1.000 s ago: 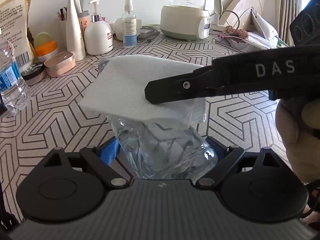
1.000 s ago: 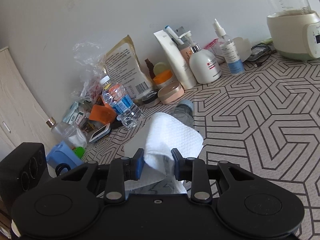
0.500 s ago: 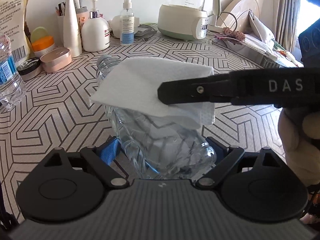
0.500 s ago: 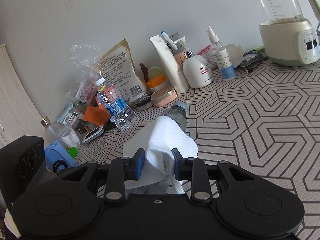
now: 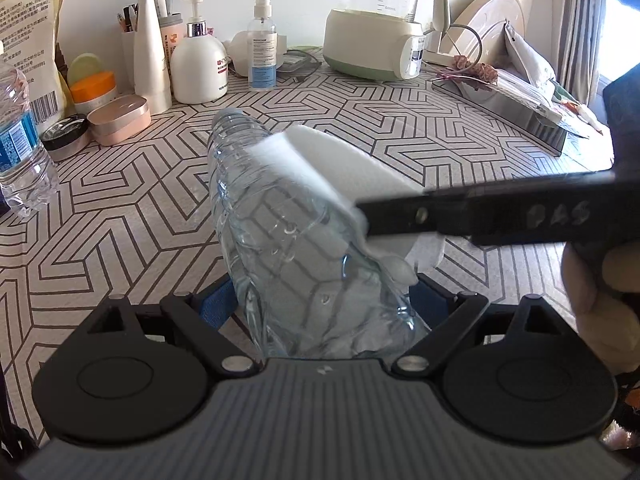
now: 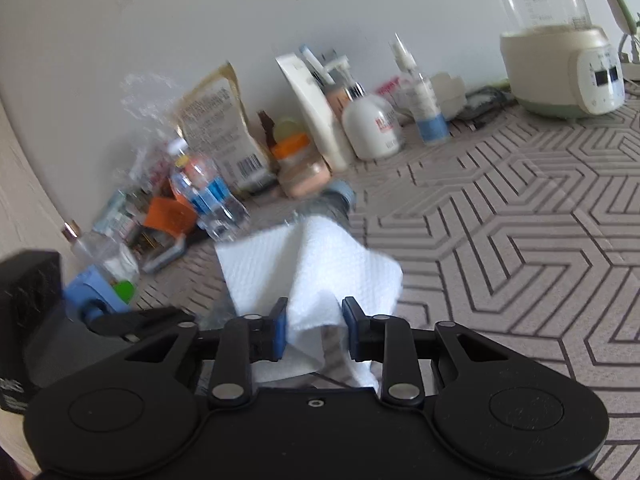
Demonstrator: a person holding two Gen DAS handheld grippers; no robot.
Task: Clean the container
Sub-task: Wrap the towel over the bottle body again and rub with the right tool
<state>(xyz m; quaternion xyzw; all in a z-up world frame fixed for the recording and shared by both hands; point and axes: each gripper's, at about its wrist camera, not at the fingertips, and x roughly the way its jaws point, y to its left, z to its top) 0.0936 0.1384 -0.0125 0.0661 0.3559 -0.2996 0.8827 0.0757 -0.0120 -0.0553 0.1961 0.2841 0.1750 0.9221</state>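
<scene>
In the left wrist view, the left gripper grips the base of the clear bottle between its fingers, so its body is free for wiping. The right gripper lays the white tissue on it.

In the right wrist view, the right fingers pinch the tissue. Beyond lies the patterned tabletop, with toiletries against the wall.

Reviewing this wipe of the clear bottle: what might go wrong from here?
1. The paper towel is bunched loosely in the right gripper, so it may slip out as it rubs.
2. The thin bottle, clamped at one end by the left gripper, may buckle or twist loose under pressure.
</scene>
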